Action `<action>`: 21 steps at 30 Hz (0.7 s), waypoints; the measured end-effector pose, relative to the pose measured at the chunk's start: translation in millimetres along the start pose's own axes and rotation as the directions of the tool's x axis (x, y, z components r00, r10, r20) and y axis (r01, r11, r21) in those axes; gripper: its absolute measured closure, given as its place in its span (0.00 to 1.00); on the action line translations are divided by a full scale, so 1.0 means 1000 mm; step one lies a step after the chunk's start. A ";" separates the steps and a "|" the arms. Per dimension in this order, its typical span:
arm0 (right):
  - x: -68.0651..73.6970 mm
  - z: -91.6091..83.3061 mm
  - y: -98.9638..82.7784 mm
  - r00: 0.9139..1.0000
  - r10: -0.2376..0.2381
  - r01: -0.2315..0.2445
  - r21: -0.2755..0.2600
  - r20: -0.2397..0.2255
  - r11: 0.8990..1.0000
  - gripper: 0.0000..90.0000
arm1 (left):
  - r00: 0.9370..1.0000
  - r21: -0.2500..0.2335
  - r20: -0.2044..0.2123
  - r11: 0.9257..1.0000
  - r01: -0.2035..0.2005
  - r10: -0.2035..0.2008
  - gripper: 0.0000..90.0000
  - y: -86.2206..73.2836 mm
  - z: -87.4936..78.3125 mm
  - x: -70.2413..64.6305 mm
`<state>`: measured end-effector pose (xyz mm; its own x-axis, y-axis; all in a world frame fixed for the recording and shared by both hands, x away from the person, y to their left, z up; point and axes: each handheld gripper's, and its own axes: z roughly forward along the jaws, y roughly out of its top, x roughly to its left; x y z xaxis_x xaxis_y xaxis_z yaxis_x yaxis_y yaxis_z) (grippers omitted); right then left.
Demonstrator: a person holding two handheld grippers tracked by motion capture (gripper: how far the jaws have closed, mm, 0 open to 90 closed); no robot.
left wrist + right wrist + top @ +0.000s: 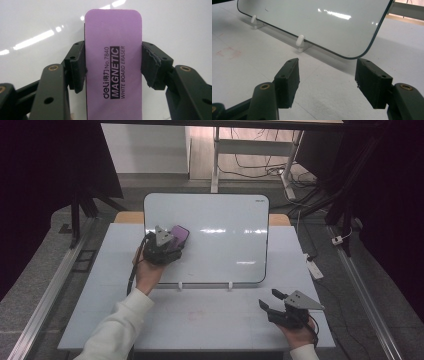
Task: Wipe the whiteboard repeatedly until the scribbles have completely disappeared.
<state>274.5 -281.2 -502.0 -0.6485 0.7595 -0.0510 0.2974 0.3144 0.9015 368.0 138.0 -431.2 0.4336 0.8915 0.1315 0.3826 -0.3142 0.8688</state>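
**Purple eraser clamped against the whiteboard, other gripper idle**

The grey table (pixel 200 320) spans the high view, with the whiteboard (pixel 220 245) propped on it, leaning back on two small white pegs (pixel 300 41) at its lower edge. From above the board looks plain and glossy; the right gripper view, low and close, adds a tiny dark mark (pixel 266 10) near its upper left and a faint reddish smudge (pixel 228 53) on the table in front.

The left gripper (pixel 162 249), held in the person's left hand (pixel 146 272), is up at the board's upper left area. From above, the purple eraser (pixel 179 235) is just a tilted patch at its tip. The left gripper view shows more: both jaws are clenched on the eraser's long sides, its back reading "MAGNETIC WHITE BOARD ERASER" facing the camera, board surface behind it.

The right gripper (pixel 274 306) sits near the table's front right corner, well apart from the board. Its own view shows the jaws spread, nothing between them.
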 end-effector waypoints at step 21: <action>0.013 0.004 0.004 0.999 -0.017 0.016 -0.008 -0.038 1.000 0.39 | 0.965 -0.031 0.260 0.999 0.014 -0.006 0.47 -0.021 -0.038 -0.031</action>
<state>270.6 -267.6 -500.5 -0.6795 0.7320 -0.0496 0.2815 0.3225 0.9038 315.4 129.3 -435.2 0.6288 0.7776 -0.0024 0.3636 -0.2913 0.8849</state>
